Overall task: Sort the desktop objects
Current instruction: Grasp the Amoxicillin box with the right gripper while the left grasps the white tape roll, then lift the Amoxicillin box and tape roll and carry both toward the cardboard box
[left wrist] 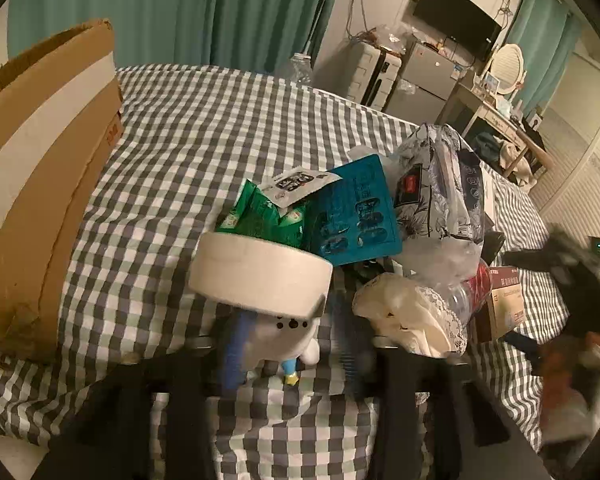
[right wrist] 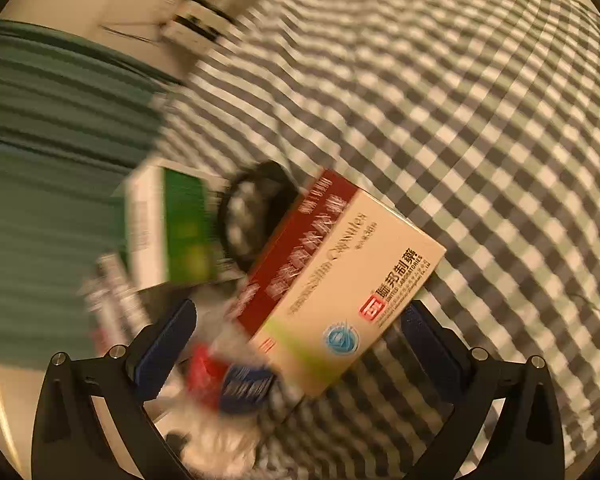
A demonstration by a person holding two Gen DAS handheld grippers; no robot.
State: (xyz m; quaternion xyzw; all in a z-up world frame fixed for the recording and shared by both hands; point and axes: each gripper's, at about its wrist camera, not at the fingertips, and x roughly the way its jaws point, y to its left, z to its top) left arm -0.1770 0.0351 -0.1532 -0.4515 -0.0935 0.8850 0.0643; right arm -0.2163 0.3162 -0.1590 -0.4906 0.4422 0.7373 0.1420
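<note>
In the left wrist view my left gripper (left wrist: pixel 290 350) is shut on a white toy figure (left wrist: pixel 282 336) with a wide round white top (left wrist: pixel 260 276), held above the checked cloth (left wrist: pixel 204 128). Behind it lies a pile: a green packet (left wrist: pixel 260 216), a teal card (left wrist: pixel 354 216), a patterned plastic bag (left wrist: pixel 440 196). My right gripper shows blurred at the right edge (left wrist: pixel 580 280). In the right wrist view my right gripper (right wrist: pixel 296 340) is open, its blue pads on either side of a red and cream medicine box (right wrist: pixel 340 276); I cannot tell if they touch it. The view is motion-blurred.
A large cardboard box (left wrist: pixel 40 184) stands at the left on the cloth. Another medicine box (left wrist: pixel 506 300) lies at the right of the pile. A green and white box (right wrist: pixel 172 228), a dark round object (right wrist: pixel 256 212) and small packets (right wrist: pixel 228 380) lie near the right gripper.
</note>
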